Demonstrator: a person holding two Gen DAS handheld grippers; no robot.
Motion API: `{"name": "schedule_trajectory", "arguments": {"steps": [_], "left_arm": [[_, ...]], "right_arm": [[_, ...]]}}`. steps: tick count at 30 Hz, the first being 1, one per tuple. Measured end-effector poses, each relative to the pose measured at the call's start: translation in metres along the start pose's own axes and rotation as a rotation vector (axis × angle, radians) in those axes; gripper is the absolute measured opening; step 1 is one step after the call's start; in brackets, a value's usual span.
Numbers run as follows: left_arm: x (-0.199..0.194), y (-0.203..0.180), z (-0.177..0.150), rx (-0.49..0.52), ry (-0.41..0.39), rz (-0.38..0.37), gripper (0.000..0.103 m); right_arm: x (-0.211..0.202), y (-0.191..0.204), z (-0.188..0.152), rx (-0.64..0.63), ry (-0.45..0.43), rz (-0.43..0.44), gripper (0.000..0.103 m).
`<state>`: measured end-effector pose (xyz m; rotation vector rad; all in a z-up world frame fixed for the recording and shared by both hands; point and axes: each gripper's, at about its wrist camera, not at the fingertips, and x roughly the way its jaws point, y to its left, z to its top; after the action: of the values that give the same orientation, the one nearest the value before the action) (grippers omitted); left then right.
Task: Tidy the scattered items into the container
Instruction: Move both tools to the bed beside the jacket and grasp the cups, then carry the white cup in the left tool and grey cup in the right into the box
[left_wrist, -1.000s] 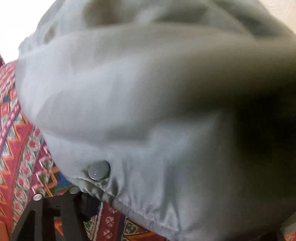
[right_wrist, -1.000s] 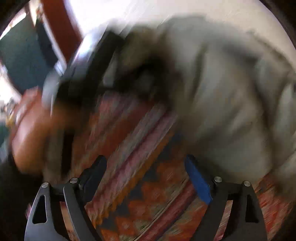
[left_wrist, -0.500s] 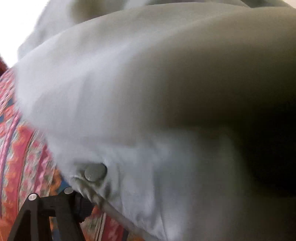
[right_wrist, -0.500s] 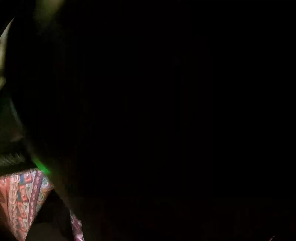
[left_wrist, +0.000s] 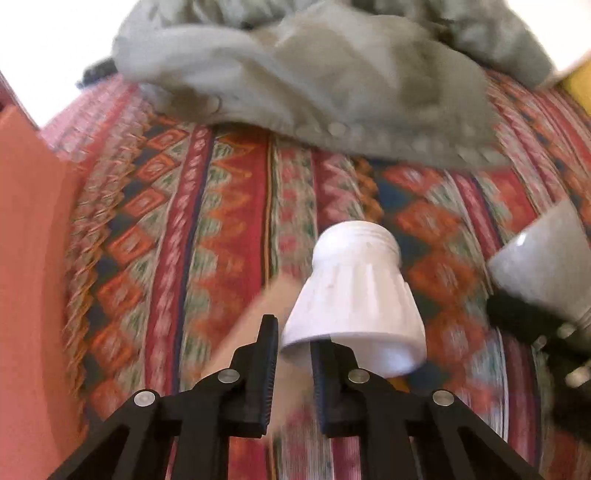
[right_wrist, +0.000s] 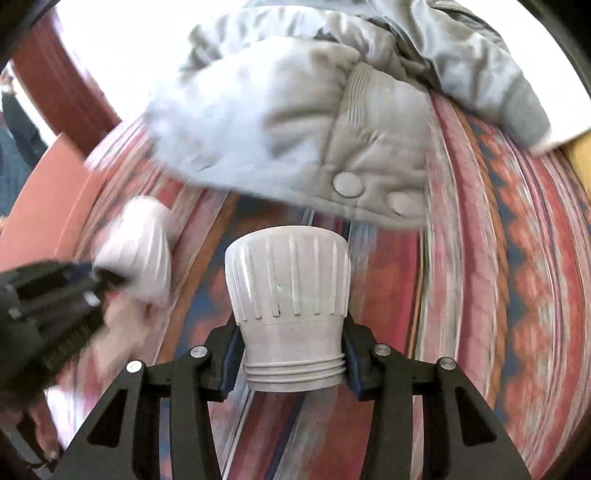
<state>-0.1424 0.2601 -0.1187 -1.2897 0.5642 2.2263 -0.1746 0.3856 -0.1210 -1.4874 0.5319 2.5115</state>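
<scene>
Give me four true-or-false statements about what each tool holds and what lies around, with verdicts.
1. The right tool grips a grey ribbed piece near its threaded end. True; its jaws have just been closing onto it.
2. The left tool is empty. False: it pinches the rim of a white ribbed piece.
3. A grey jacket lies on the patterned cloth. True.
4. The two pieces touch. False: they are apart.

left tool (left_wrist: 293, 332) now gripping white cap (left_wrist: 354, 295), right tool (right_wrist: 293, 350) clamped on grey cap (right_wrist: 290, 295)
</scene>
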Motion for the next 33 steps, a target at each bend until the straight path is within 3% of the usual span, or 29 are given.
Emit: {"name": "schedule_trajectory", "arguments": {"steps": [3,5,8,10,11,12,15,20,22,23,24,25,33], "left_arm": [[-0.034,0.011,-0.025,-0.053,-0.048,-0.074,0.015],[-0.038,0.036,-0.022,-0.106,-0.072,-0.118,0.015],[-0.049,0.058,-0.022,-0.181,-0.124,-0.175,0.015],[-0.053,0.065,-0.021,-0.176,-0.163,-0.177,0.041],[-0.055,0.062,-0.023,-0.157,-0.178,-0.179,0.076],[-0.053,0.057,-0.02,-0.126,-0.188,-0.174,0.094],[-0.039,0.043,-0.003,-0.083,-0.188,-0.194,0.095],[-0.01,0.002,0.023,-0.091,-0.096,-0.307,0.096],[0.007,-0.019,0.038,-0.076,-0.067,-0.277,0.096],[0.02,-0.031,0.043,-0.056,-0.038,-0.264,0.089],[0.034,-0.04,0.044,-0.041,0.02,-0.233,0.061],[0.047,-0.046,0.042,-0.035,0.088,-0.203,0.06],[-0.012,-0.045,0.005,-0.007,-0.089,-0.097,0.059]], "right_arm": [[-0.036,0.015,-0.029,0.036,-0.045,0.043,0.048],[-0.058,0.022,-0.058,0.058,-0.088,0.046,0.048],[-0.104,-0.017,-0.11,0.12,-0.132,0.079,0.048],[-0.11,-0.026,-0.121,0.149,-0.147,0.088,0.048],[-0.112,-0.028,-0.125,0.158,-0.148,0.09,0.048],[-0.116,-0.031,-0.13,0.168,-0.144,0.094,0.048],[-0.118,-0.037,-0.144,0.177,-0.125,0.099,0.048],[-0.094,-0.038,-0.133,0.147,-0.098,0.076,0.048],[-0.089,-0.043,-0.127,0.154,-0.09,0.065,0.048],[-0.088,-0.048,-0.124,0.167,-0.089,0.064,0.048],[-0.086,-0.051,-0.122,0.177,-0.088,0.065,0.048],[-0.086,-0.055,-0.12,0.187,-0.086,0.063,0.048],[-0.094,-0.063,-0.12,0.192,-0.093,0.027,0.048]]}}
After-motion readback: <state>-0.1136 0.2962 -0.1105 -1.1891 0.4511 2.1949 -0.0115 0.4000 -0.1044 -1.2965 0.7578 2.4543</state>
